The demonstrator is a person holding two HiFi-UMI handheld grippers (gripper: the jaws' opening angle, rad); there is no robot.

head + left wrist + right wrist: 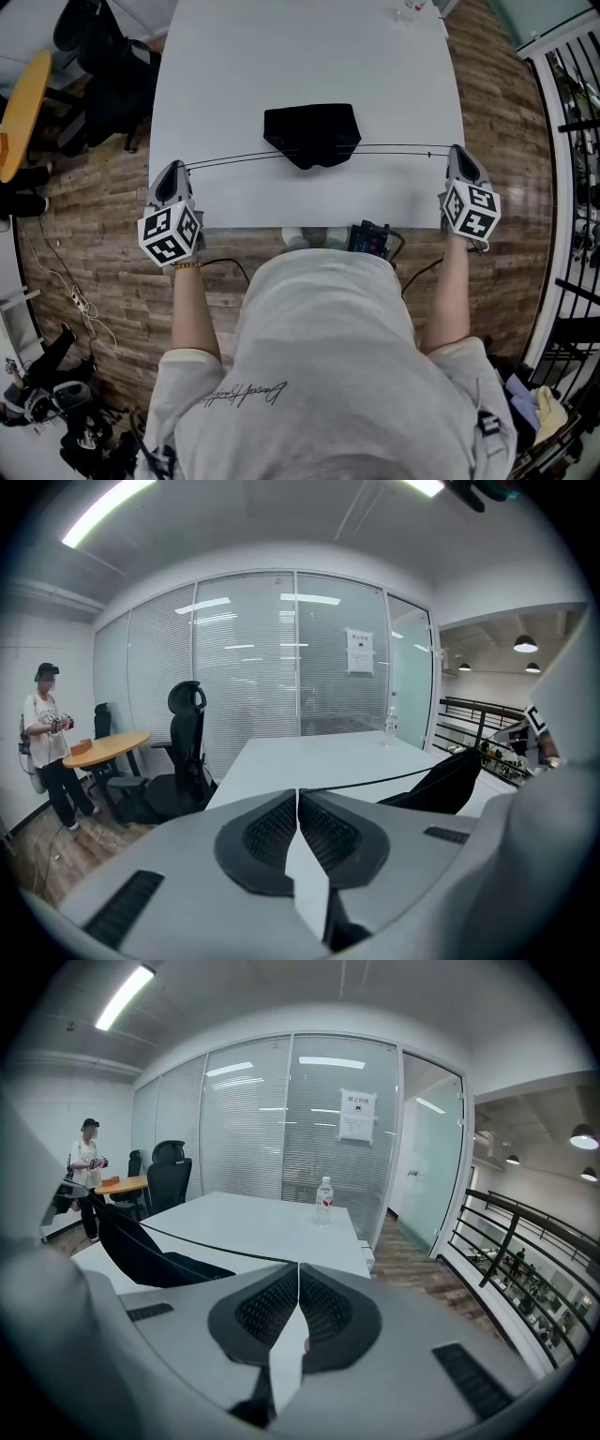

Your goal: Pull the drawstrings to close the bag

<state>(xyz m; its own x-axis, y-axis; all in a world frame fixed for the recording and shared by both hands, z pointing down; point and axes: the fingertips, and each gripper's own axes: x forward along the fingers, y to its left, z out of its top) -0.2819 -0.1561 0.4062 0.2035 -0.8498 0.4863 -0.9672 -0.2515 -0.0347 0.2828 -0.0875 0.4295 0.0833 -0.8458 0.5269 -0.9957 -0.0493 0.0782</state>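
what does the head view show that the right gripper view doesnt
Head view only: the wearer's grey shirt and a black device at the table's near edge. Right gripper view only: a glass wall with a posted notice, and a standing person. Both: the black bag, the white table and the taut drawstrings.

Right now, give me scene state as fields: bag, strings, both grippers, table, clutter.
bag: black fabric drawstring bag, mid-table, near edge gathered to a point
strings: thin black drawstrings, taut, running out both sides to the grippers
left gripper: fingers shut on a drawstring
right gripper: fingers shut on a drawstring
surface: white rectangular table
clutter: clear plastic water bottle, upright near the far edge
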